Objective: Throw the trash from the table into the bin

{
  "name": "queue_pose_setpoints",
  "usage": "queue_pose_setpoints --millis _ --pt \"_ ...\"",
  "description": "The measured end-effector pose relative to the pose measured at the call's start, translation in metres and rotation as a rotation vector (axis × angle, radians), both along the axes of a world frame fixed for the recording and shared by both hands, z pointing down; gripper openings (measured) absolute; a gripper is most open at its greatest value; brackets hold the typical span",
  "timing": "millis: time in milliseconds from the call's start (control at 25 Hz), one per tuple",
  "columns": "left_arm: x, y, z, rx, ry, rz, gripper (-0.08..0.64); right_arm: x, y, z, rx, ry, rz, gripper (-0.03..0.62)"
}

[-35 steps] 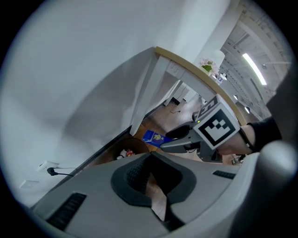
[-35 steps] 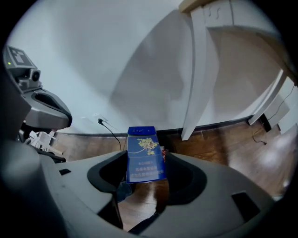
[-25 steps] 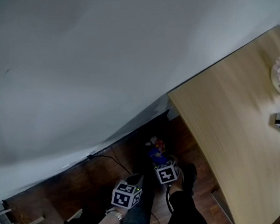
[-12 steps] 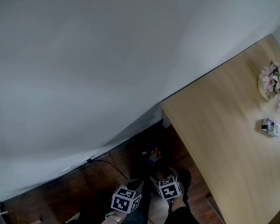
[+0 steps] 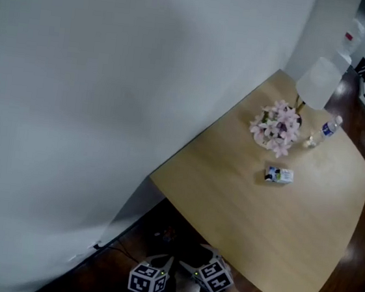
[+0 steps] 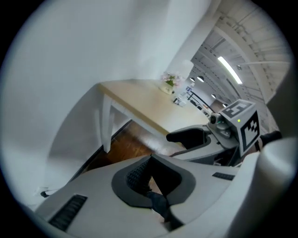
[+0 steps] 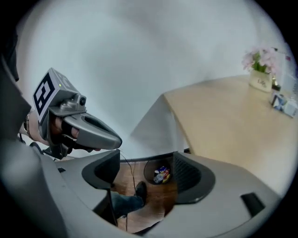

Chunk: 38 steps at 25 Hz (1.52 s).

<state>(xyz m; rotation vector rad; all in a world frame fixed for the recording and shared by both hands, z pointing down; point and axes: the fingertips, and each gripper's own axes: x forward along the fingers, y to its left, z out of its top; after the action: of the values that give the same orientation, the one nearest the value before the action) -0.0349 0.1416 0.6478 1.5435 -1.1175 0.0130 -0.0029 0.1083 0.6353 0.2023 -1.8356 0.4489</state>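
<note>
**Both claws empty, one carton waiting on the tabletop**

The pale wall (image 5: 96,99) is filling the left half of the head view, much as it did a second ago. The wooden tabletop (image 5: 241,201) is now showing almost whole, where only its near corner was in frame before. That wider view is taking in a white lamp (image 5: 319,82) at the far edge. The pink flowers (image 5: 276,128), earlier cut by the right border, are now sitting near the middle.

The bin (image 7: 160,174) is standing on the dark wood floor (image 5: 124,253) by the wall, close to the tabletop's corner, with coloured wrappers lying inside it. It was plain in the head view a second ago and is now barely showing there.

The right claw (image 7: 148,158) is hanging over the bin with its jaws wide apart. They have just been opening, and nothing is lying between them. The left claw (image 6: 151,158) is keeping its tips pressed together on nothing. Both are sitting lower in the head view than before, at its bottom edge.

A clear bottle (image 5: 329,128) is standing beside the flowers. The small carton (image 5: 278,175) is lying on the tabletop just in front of them, well apart from both claws.
</note>
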Motion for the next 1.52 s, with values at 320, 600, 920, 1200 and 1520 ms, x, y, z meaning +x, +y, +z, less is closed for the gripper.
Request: queue_pose_setpoints --millis 320,600,920,1200,1520 --pt "0.044 -0.040 -0.094 0.117 -0.042 0.161 0.003 0.070 -0.058 -0.091 0.149 -0.030 0.167 0.364" --pt "0.072 -0.087 -0.125 0.171 -0.089 0.255 0.003 0.108 -0.095 -0.121 0.188 -0.056 0.290 0.364" --pt "0.089 -0.143 -0.140 0.184 -0.104 0.277 0.003 0.157 -0.211 -0.147 0.347 -0.033 0.323 0.364" --pt "0.100 -0.177 -0.144 0.147 -0.125 0.300 0.003 0.182 -0.346 -0.152 0.472 -0.002 0.269 0.364" --pt "0.107 -0.199 -0.146 0.092 -0.136 0.315 0.003 0.163 -0.431 -0.132 0.429 -0.010 0.142 0.369"
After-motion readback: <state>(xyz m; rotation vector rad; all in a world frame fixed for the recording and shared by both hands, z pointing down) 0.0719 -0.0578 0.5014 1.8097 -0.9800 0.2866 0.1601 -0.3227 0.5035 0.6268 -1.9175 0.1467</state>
